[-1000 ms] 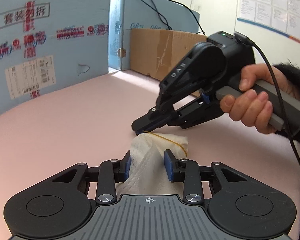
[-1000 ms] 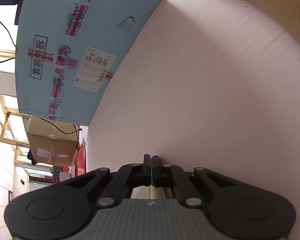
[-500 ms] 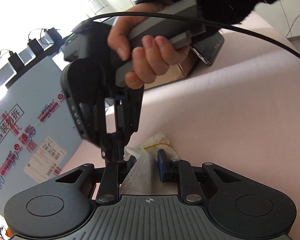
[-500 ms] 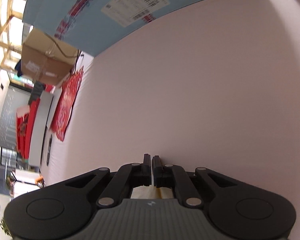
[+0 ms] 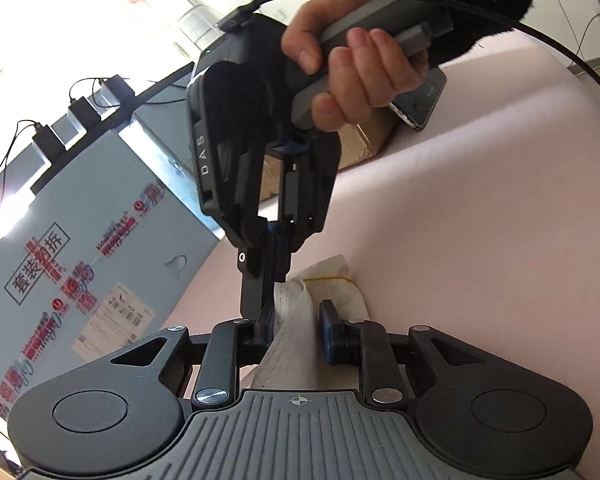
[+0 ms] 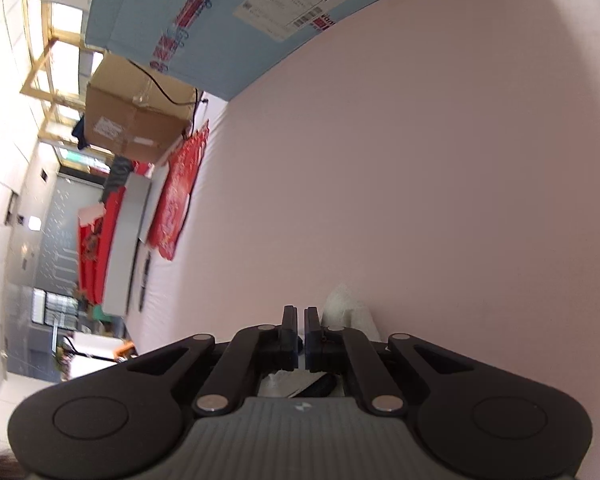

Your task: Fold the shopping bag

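Note:
The folded white shopping bag (image 5: 296, 332), bound by a thin yellow rubber band (image 5: 328, 279), is held off the pink table between the fingers of my left gripper (image 5: 298, 334), which is shut on it. My right gripper (image 5: 266, 292) points down at the bag's left edge, right by my left gripper's left finger. In the right wrist view my right gripper (image 6: 301, 334) has its jaws almost together with a narrow gap; nothing shows between them. A bit of the white bag (image 6: 346, 306) shows just right of its fingers.
A pink table (image 5: 480, 220) lies below. A blue printed box (image 5: 100, 256) and a brown cardboard box (image 5: 360, 140) stand at its far side. A phone (image 5: 420, 100) lies by the brown box. A red cloth (image 6: 178, 200) hangs at the table's edge.
My left gripper has lifted and tilted with the bag, the view swinging up. My right gripper has swung from beside the bag to above it, pointing down, and its jaws have parted slightly.

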`<state>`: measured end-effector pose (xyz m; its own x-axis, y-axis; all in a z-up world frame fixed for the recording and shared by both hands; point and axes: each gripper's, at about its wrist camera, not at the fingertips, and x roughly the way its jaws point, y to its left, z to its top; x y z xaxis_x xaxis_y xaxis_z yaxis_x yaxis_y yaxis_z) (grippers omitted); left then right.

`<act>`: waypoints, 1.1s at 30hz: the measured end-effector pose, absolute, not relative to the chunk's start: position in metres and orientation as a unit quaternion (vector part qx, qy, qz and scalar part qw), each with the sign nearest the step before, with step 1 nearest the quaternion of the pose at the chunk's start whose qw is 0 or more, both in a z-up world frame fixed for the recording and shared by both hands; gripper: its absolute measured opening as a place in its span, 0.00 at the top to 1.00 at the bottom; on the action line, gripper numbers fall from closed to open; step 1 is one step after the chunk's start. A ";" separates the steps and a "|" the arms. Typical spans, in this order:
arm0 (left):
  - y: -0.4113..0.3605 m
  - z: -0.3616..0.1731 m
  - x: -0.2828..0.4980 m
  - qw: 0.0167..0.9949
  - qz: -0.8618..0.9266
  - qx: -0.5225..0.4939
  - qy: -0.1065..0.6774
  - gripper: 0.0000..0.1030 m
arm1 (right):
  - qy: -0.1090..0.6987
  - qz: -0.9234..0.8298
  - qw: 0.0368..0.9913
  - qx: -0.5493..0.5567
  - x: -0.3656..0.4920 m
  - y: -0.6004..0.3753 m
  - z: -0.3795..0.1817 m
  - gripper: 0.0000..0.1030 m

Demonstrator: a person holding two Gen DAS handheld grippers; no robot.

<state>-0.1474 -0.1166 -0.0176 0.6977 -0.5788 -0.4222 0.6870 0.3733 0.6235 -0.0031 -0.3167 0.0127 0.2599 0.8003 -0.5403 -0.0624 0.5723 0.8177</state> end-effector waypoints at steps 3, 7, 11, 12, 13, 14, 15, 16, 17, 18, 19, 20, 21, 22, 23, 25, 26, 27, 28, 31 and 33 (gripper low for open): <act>-0.110 -0.014 -0.147 0.834 -0.373 0.401 0.069 0.62 | 0.498 0.310 0.706 0.396 -0.012 -0.330 0.004 0.86; -0.107 -0.012 -0.138 0.845 -0.373 0.372 0.090 0.61 | 0.405 0.320 0.738 0.434 -0.023 -0.345 0.014 0.52; -0.096 -0.003 -0.129 0.866 -0.369 0.316 0.122 0.49 | 0.423 0.269 0.764 0.406 -0.021 -0.345 0.001 0.60; -0.092 -0.001 -0.128 0.870 -0.364 0.305 0.131 0.47 | 0.427 0.265 0.758 0.417 -0.021 -0.345 -0.005 0.71; -0.088 -0.001 -0.126 0.874 -0.358 0.297 0.140 0.46 | 0.430 0.264 0.748 0.432 -0.021 -0.345 -0.014 0.78; -0.083 0.000 -0.125 0.878 -0.351 0.289 0.149 0.44 | 0.434 0.259 0.744 0.437 -0.023 -0.343 -0.020 0.89; -0.079 -0.001 -0.124 0.880 -0.343 0.289 0.155 0.42 | 0.436 0.257 0.743 0.437 -0.026 -0.339 -0.024 0.90; -0.074 0.000 -0.122 0.882 -0.335 0.290 0.159 0.42 | 0.432 0.260 0.742 0.441 -0.034 -0.336 -0.027 0.91; -0.069 0.001 -0.121 0.884 -0.328 0.290 0.163 0.42 | 0.432 0.263 0.741 0.442 -0.043 -0.333 -0.029 0.92; -0.063 0.003 -0.119 0.885 -0.323 0.290 0.166 0.42 | 0.433 0.266 0.740 0.440 -0.054 -0.329 -0.029 0.92; -0.059 0.004 -0.117 0.885 -0.320 0.296 0.167 0.42 | 0.437 0.273 0.735 0.441 -0.064 -0.328 -0.030 0.92; -0.057 0.006 -0.116 0.882 -0.320 0.302 0.168 0.42 | 0.443 0.285 0.726 0.442 -0.074 -0.324 -0.032 0.93; -0.055 0.007 -0.116 0.879 -0.321 0.308 0.169 0.42 | 0.446 0.295 0.722 0.439 -0.083 -0.319 -0.032 0.93; -0.053 0.010 -0.117 0.881 -0.313 0.312 0.168 0.42 | 0.448 0.299 0.724 0.430 -0.089 -0.315 -0.031 0.93; -0.052 0.013 -0.120 0.885 -0.301 0.316 0.164 0.40 | 0.446 0.296 0.733 0.420 -0.094 -0.313 -0.028 0.92; -0.051 0.019 -0.126 0.894 -0.274 0.319 0.155 0.39 | 0.422 0.289 0.758 0.404 -0.100 -0.316 -0.017 0.89; -0.053 0.024 -0.132 0.903 -0.258 0.311 0.145 0.36 | 0.407 0.284 0.771 0.398 -0.103 -0.319 -0.012 0.89; -0.055 0.028 -0.140 0.914 -0.241 0.299 0.134 0.30 | 0.390 0.281 0.784 0.393 -0.104 -0.322 -0.007 0.89; -0.058 0.032 -0.147 0.923 -0.224 0.288 0.122 0.26 | 0.379 0.278 0.794 0.386 -0.102 -0.324 -0.004 0.89; -0.077 0.039 -0.160 0.942 -0.213 0.237 0.109 0.22 | 0.367 0.258 0.823 0.348 -0.087 -0.324 0.006 0.89; -0.093 0.034 -0.159 0.944 -0.213 0.221 0.126 0.22 | 0.360 0.266 0.831 0.329 -0.078 -0.320 0.009 0.89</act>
